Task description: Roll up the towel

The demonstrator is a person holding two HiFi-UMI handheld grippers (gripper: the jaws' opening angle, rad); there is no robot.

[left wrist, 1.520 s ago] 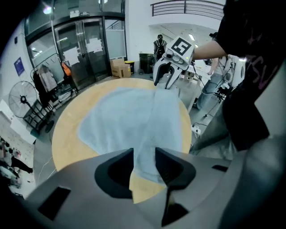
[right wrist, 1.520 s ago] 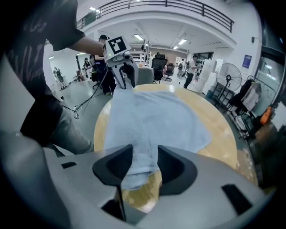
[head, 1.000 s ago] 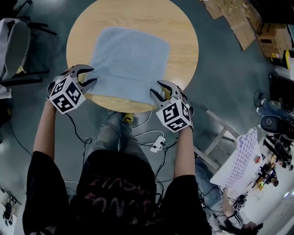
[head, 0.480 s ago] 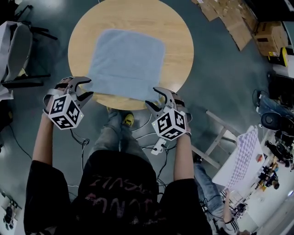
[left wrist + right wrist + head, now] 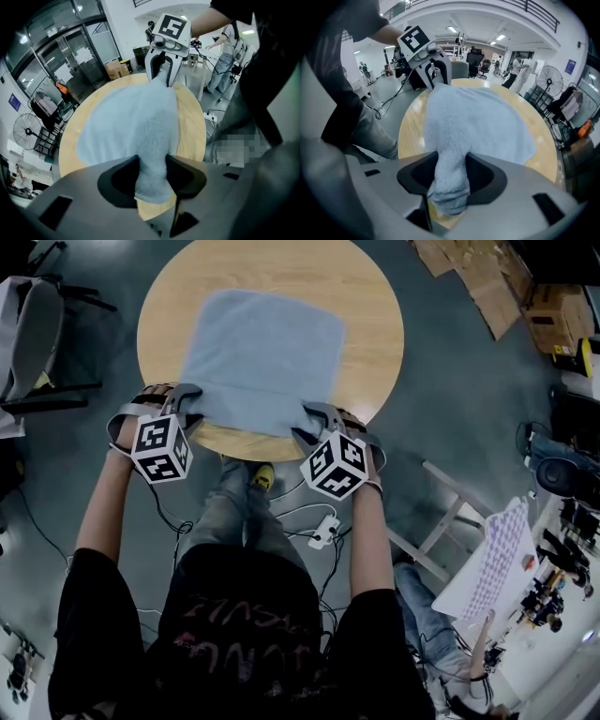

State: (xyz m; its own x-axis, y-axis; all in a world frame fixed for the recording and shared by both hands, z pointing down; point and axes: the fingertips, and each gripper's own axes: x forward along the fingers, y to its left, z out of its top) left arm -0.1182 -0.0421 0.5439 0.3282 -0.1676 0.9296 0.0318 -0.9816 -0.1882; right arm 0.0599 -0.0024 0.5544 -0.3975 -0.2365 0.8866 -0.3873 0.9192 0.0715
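Your left gripper (image 5: pixel 190 397) sits at the near left corner of the towel (image 5: pixel 262 352) and points steeply down. Its jaws are opening, but the corner is bunched between them, fills the gap and touches both pads. The cloth rises in a ridge from the table (image 5: pixel 375 324) up to those jaws.

The rest of the towel lies spread flat on the round top. Its far edge is short of the far rim, and its near edge runs along the near rim from one gripper to the other.

Your right gripper (image 5: pixel 307 423) sits at the near right corner, also tipped steeply down. Its jaws are closing on a thick fold of that corner, which is pinched between the pads and hangs a little below them.

At far right, cardboard (image 5: pixel 483 282) lies on the floor beyond the table.
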